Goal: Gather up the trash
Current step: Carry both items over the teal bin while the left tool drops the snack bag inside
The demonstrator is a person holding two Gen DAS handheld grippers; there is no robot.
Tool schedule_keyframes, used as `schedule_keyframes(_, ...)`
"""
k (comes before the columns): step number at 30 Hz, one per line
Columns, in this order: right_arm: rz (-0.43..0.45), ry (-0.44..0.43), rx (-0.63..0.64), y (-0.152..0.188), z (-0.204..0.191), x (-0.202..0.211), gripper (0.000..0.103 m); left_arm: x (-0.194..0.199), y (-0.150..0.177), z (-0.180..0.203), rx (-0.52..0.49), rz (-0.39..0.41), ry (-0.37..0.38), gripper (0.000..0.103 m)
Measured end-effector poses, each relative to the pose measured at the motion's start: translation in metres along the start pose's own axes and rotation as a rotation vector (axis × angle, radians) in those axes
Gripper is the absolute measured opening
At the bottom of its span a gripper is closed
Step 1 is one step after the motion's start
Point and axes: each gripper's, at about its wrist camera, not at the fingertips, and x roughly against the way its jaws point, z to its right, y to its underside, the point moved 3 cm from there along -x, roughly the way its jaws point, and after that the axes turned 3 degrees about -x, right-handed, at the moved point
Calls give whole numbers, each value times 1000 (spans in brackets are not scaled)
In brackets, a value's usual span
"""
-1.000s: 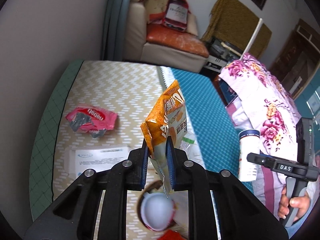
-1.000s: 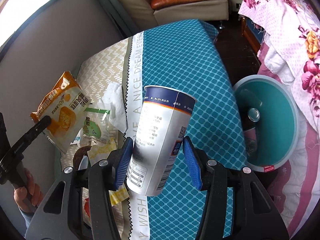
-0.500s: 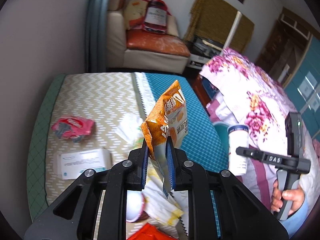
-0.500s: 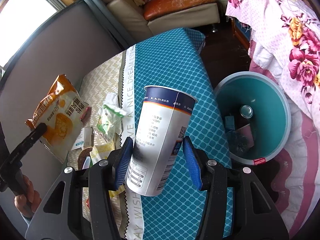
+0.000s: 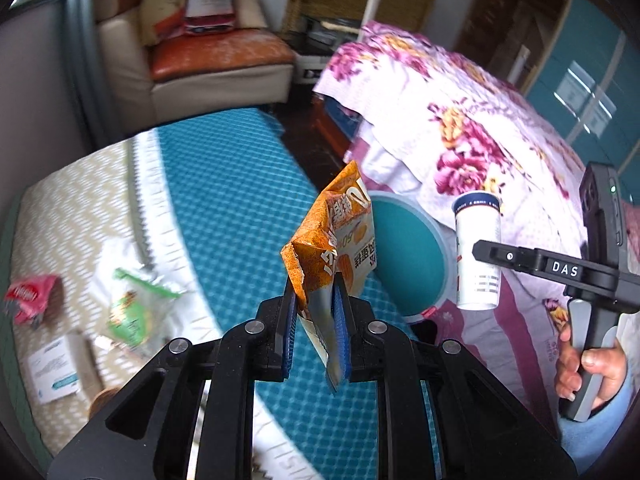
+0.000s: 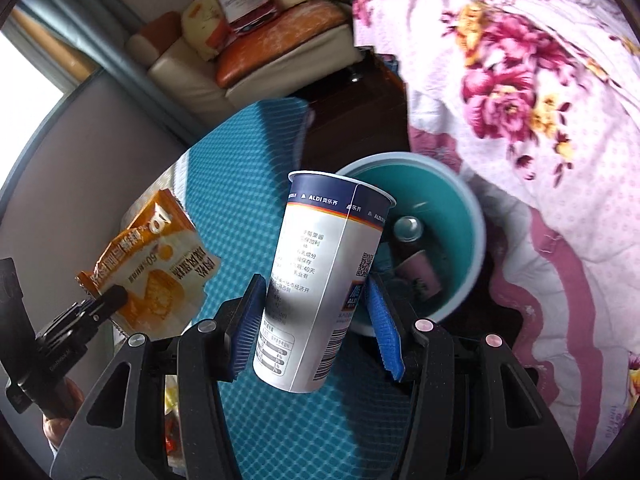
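Observation:
My left gripper [image 5: 316, 316] is shut on an orange snack bag [image 5: 340, 236] and holds it in the air above the teal table edge; the bag also shows in the right wrist view [image 6: 148, 272]. My right gripper [image 6: 316, 320] is shut on a tall white paper cup with a navy rim [image 6: 324, 276], held upright in the air; the cup also shows in the left wrist view [image 5: 478, 252]. A round teal bin [image 6: 452, 200] stands on the floor just beyond the cup, with a can and a pink cup inside. In the left wrist view the bin [image 5: 408, 256] is behind the bag.
On the table [image 5: 224, 200] lie a green wrapper [image 5: 132, 312], a red wrapper [image 5: 30, 296] and a white box [image 5: 54, 368]. A floral-covered bed [image 6: 532, 92] lies right of the bin. A sofa [image 5: 200, 68] stands at the back.
Both grippers have swung right with their loads, away from the table's middle. The bin has come closer to the centre of both views, and the cup now stands right in front of it.

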Motion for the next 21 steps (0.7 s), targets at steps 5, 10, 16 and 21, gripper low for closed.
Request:
schedule_keyframes(5, 10, 20, -57, -11, 36, -1, 49, -42, -11, 40, -70, -55, 25, 18)
schedule_keyframes(10, 5, 33, -99, -19, 62, -8, 49, -75, -23, 69, -116, -91, 28, 18)
schedule_keyframes(16, -6, 44, -131, -23, 83, -17, 49, -104, -34, 81, -136, -126, 21, 18)
schedule_keyframes(21, -20, 53, -139, -25, 91, -24, 49, -118, -35, 80, -130, -148, 24, 18)
